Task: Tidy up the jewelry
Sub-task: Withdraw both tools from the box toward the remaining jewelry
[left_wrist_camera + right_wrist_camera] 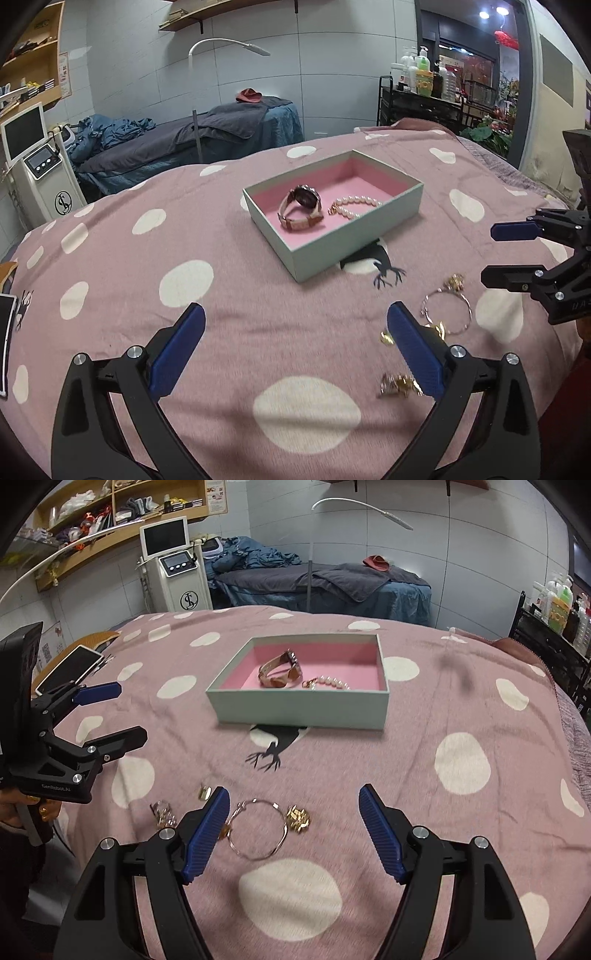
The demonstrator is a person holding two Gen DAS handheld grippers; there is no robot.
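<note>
Both the left gripper (295,332) and right gripper (293,825) gape empty over the bedspread's near edge, where the thin, light, springy gold wire bangle (258,830) looks best pinched across its rim.

Both wrist views look down close over the bed (110,258); both share the box (354,254), seen from opposite sides.

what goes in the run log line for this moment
box: watch, pearl bracelet inside | blanket: wire bangle loose | left gripper: open, empty | right gripper: open above bangle
</note>
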